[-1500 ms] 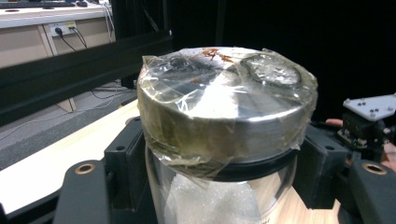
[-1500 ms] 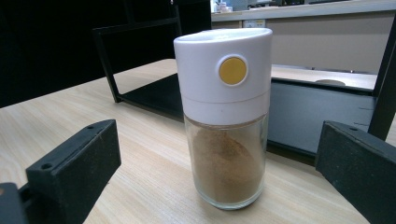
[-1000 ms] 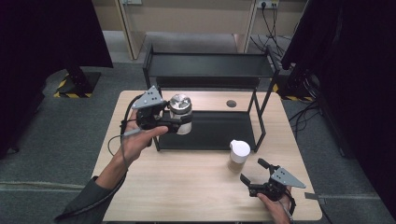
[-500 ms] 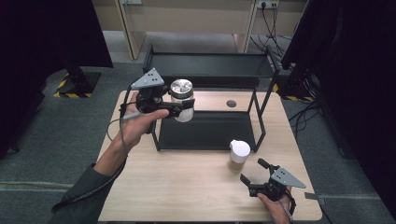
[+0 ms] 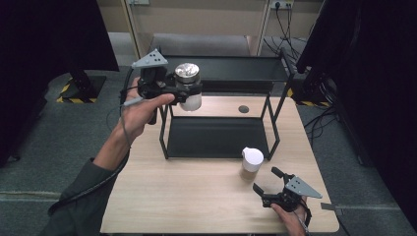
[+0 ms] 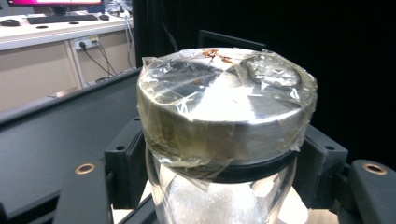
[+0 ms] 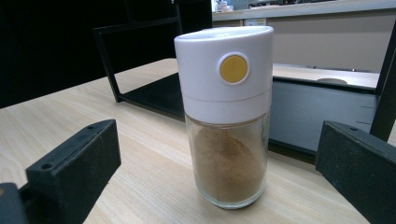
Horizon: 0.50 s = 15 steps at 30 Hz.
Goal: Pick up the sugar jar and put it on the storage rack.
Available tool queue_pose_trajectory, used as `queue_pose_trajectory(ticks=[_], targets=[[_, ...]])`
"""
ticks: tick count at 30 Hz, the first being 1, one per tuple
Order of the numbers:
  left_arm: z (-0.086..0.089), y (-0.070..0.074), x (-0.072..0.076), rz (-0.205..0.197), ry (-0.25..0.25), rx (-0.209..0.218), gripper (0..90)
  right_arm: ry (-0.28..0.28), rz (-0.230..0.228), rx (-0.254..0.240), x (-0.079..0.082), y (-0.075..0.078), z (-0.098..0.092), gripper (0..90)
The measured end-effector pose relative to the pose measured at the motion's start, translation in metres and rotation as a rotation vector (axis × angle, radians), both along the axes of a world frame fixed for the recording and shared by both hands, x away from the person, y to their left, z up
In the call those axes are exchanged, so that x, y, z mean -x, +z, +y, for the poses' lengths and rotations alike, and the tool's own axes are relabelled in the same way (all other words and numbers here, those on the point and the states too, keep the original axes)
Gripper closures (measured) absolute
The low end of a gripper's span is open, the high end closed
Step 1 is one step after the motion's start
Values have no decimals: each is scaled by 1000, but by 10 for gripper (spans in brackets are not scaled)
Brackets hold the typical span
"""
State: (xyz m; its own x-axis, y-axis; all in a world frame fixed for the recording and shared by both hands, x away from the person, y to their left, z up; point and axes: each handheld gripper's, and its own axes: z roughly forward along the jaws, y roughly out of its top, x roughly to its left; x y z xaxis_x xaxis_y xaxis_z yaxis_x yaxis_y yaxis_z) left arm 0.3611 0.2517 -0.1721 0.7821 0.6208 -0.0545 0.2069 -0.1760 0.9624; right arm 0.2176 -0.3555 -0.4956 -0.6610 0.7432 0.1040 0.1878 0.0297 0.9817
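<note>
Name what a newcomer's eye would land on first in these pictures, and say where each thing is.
First, the glass jar with a tape-wrapped silver lid, clamped in the left gripper and held in the air by the top tier of the black rack. Next, the white-capped spice shaker of brown powder standing on the wooden table in front of the rack, with the right gripper open just short of it.

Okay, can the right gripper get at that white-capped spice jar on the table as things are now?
Probably yes. The right gripper rests on the table with its jaws open and pointed at the spice jar. The jar stands upright just ahead, between the two jaw lines, with bare tabletop between them. The black rack stands behind it.
</note>
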Motion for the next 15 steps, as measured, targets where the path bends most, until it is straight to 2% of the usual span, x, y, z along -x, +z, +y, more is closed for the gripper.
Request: queue_pose_trajectory(ticks=[14,15], targets=[[-5,17,-18,13,62,23,312,3,0,-1,0,0,0,4],[-7,20,-20,13,78,23,312,3,0,-1,0,0,0,4]])
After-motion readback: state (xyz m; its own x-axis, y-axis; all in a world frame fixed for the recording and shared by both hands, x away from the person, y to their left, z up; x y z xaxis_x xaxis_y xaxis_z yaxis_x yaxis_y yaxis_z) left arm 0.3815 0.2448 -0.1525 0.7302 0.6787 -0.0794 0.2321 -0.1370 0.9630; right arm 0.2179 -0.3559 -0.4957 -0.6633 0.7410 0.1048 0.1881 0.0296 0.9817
